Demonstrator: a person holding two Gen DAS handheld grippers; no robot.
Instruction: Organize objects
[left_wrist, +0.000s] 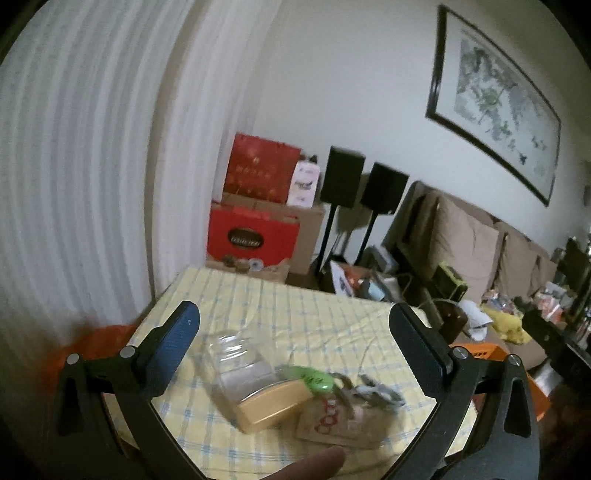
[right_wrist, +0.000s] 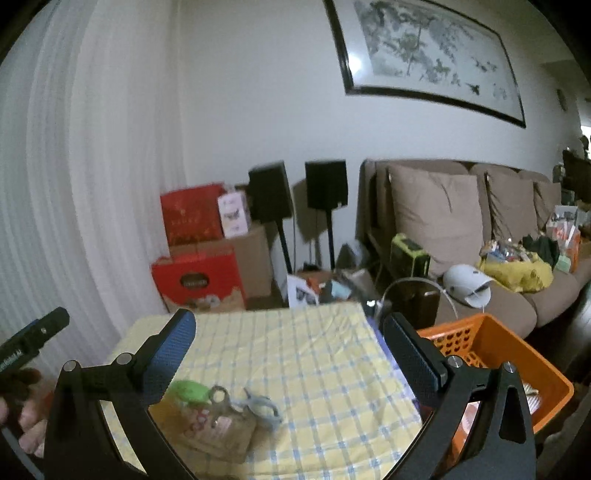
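Note:
A clear jar (left_wrist: 243, 365) with a tan lid (left_wrist: 273, 404) lies on its side on the yellow checked tablecloth (left_wrist: 295, 314). Beside it are a green item (left_wrist: 312, 378), a brown paper card with red rings (left_wrist: 332, 421) and grey clips (left_wrist: 376, 395). My left gripper (left_wrist: 294, 308) hovers open above them, empty. In the right wrist view the green item (right_wrist: 190, 391), a metal clip (right_wrist: 221, 400), blue-grey clips (right_wrist: 262, 408) and the brown card (right_wrist: 218, 432) sit low left. My right gripper (right_wrist: 289, 317) is open over the tablecloth (right_wrist: 314, 362), holding nothing.
An orange basket (right_wrist: 495, 354) stands right of the table. Behind are red boxes (right_wrist: 195, 280), two black speakers on stands (right_wrist: 325, 184) and a cluttered brown sofa (right_wrist: 443, 221). The left gripper's body (right_wrist: 33, 339) and a hand (right_wrist: 22, 417) show at the left edge. A fingertip (left_wrist: 314, 465) shows below.

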